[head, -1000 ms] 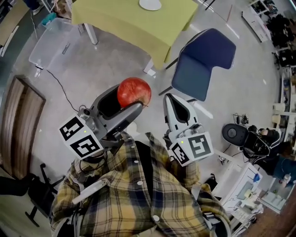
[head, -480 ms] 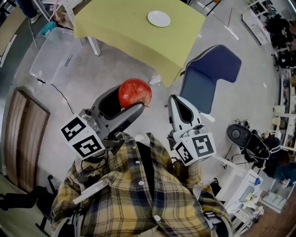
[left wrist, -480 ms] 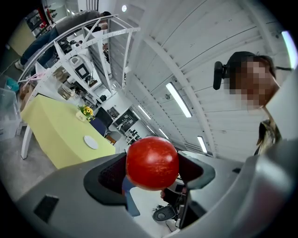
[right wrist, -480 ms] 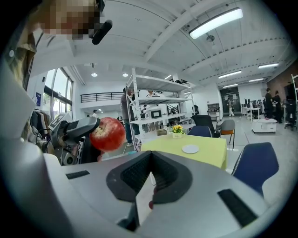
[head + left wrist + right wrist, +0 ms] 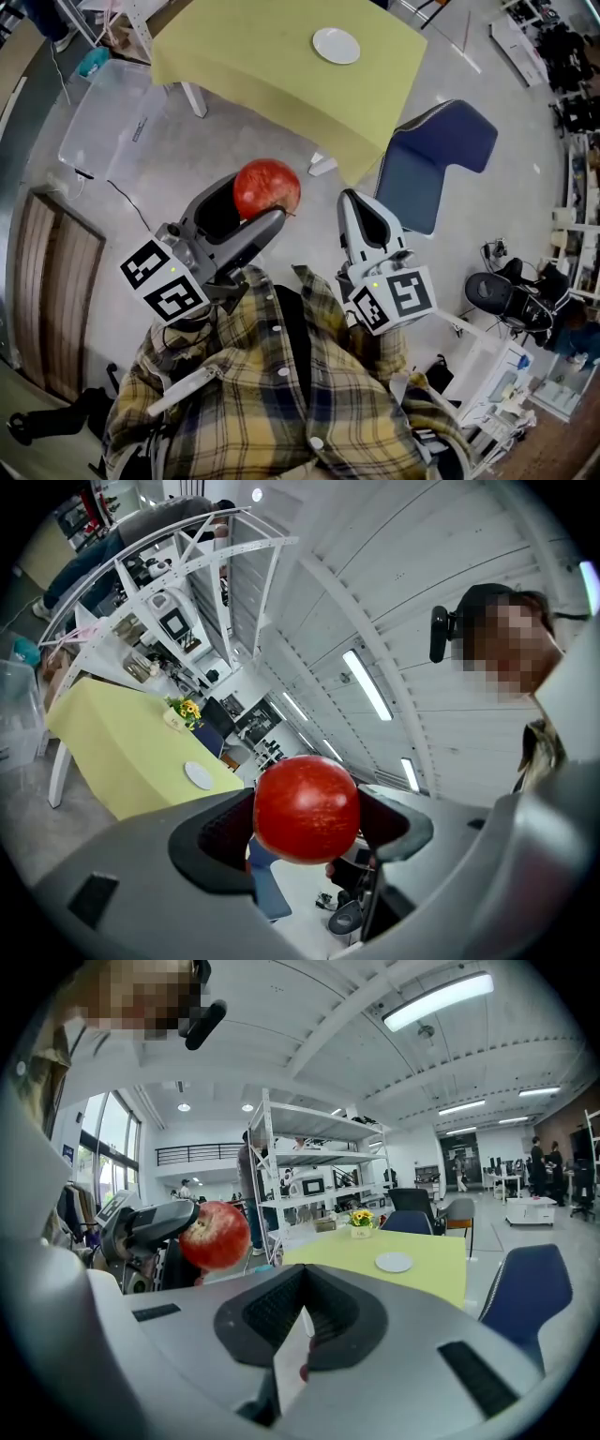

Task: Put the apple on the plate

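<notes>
My left gripper [image 5: 255, 204] is shut on a red apple [image 5: 267, 188], held up in the air in front of my plaid shirt. The apple [image 5: 307, 808] fills the gap between the jaws in the left gripper view, and shows at the left in the right gripper view [image 5: 215, 1235]. The right gripper [image 5: 361, 214] hangs beside it, jaws together with nothing between them. A small white plate [image 5: 336, 45] lies on a yellow-green table [image 5: 272, 75] well ahead of both grippers. The same plate [image 5: 394, 1262] appears in the right gripper view.
A blue chair [image 5: 436, 159] stands on the floor at the table's near right corner. A clear plastic box [image 5: 108, 112] lies left of the table, and a wooden panel [image 5: 47, 300] is at the far left. A black office chair [image 5: 497, 291] and white equipment stand at the right.
The table and plate have slid lower in the head view and show more fully, as has the blue chair. The apple stays gripped by the left gripper. The right gripper keeps its place.
</notes>
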Demonstrator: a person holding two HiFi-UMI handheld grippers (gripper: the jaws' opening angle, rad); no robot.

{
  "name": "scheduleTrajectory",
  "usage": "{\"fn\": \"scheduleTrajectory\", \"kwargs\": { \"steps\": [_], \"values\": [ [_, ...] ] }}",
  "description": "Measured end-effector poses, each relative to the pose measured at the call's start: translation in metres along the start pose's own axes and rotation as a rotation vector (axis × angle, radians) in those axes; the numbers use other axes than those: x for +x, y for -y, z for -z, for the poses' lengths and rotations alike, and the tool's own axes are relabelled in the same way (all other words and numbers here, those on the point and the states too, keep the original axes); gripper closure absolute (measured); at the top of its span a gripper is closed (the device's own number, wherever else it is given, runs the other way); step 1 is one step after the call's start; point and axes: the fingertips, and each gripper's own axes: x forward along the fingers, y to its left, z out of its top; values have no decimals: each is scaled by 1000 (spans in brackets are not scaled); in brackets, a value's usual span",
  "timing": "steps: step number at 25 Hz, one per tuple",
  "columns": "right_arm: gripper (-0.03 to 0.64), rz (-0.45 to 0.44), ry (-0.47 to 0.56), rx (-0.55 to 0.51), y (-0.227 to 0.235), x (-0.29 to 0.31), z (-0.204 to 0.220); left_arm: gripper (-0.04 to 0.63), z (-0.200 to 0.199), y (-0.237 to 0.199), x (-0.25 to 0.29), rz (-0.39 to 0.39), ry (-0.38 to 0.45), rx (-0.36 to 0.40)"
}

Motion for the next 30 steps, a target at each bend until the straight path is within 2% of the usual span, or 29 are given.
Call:
{"fn": "scheduleTrajectory", "kwargs": {
  "steps": [6, 10, 15, 23, 30],
  "values": [
    [620, 13, -33, 16, 10, 20, 8, 244, -2, -24, 11, -7, -21, -26],
    [620, 8, -42, 33, 31, 29, 8, 244, -8, -30, 28, -24, -18, -14],
    [620, -15, -34, 37, 58, 68, -5, 244, -27, -56, 55, -50, -5, -2],
    [620, -33, -11, 14, 119, 130, -46, 244, -65, -94, 132, -46, 4, 2],
    [620, 7, 12, 25, 187, 156, -78, 244, -96, -110, 209, -16, -12, 24]
  ]
}}
